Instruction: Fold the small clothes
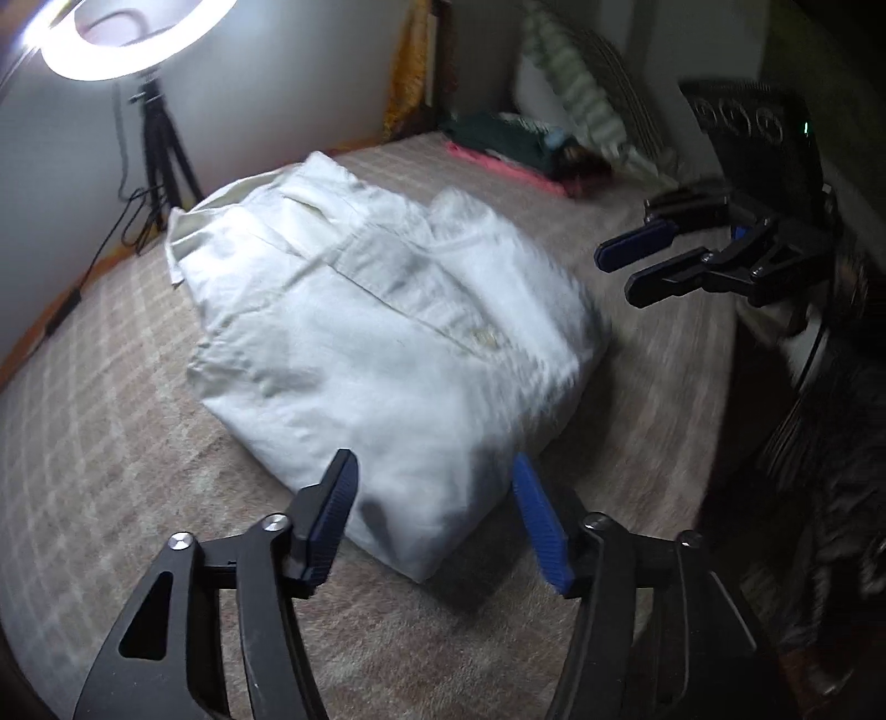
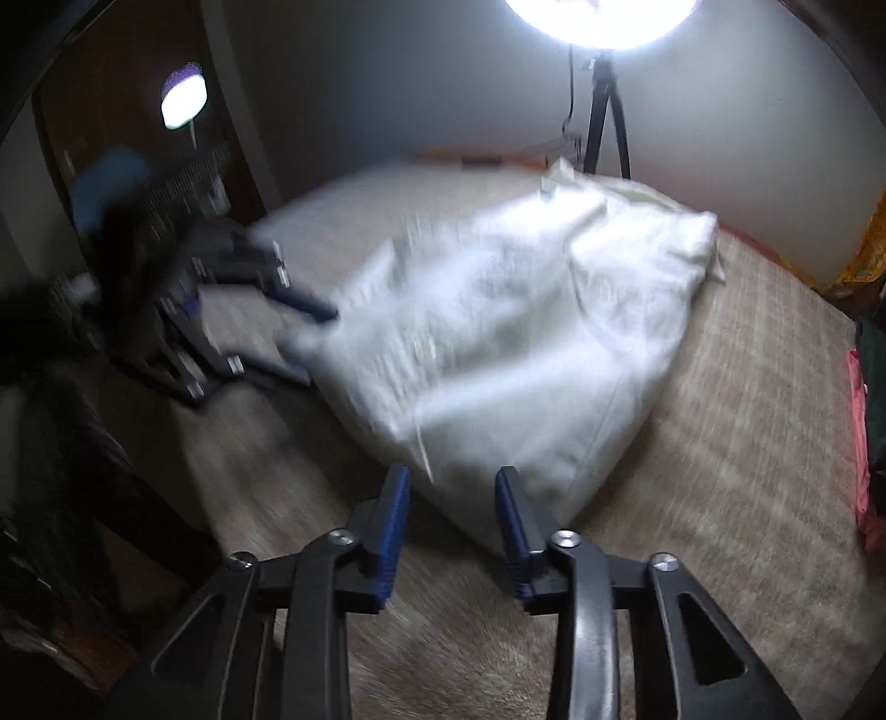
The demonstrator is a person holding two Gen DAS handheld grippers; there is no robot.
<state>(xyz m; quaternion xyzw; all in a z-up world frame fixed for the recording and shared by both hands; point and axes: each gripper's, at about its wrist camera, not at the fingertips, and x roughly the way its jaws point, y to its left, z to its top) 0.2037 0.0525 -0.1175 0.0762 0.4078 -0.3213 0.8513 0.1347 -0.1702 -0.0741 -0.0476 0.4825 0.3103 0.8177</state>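
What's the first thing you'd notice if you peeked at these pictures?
A big white folded shirt lies in the middle of the checked bed cover. Behind it a bright ring light glows on its stand by the wall. Two open grippers with blue pads point at the shirt, neither holding it.

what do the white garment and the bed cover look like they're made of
White garment: looks like matte woven cotton, going by soft creases and stitched seams. Bed cover: apparently a soft woven or brushed textile, beige with a pale check pattern; blur hides the weave.
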